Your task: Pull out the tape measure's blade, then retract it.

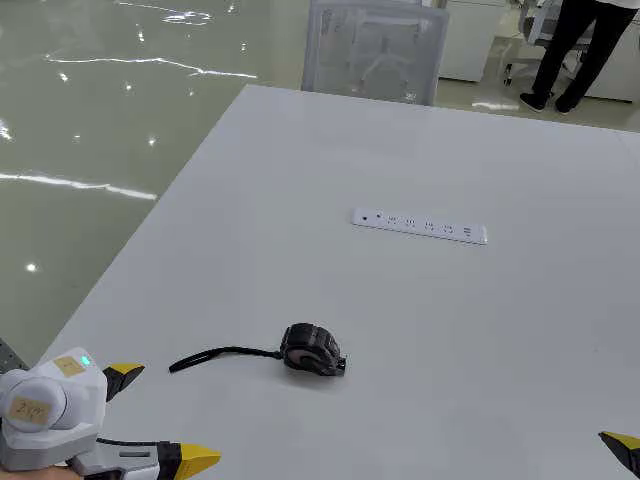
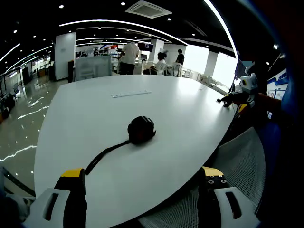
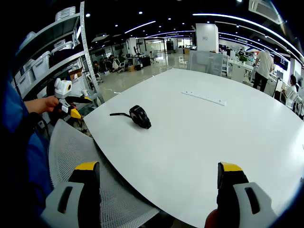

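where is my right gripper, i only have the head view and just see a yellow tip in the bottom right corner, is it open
Observer: The right gripper is open, jaws spread wide with nothing between them, held at the near edge of the table.
Operator: anything under it
Observer: A grey mesh chair sits below it, tucked against the table edge.
Operator: which gripper is lined up better
Observer: The left gripper. In its own view the tape measure lies straight ahead between the jaws' lines, with its black strap trailing back toward the left jaw.
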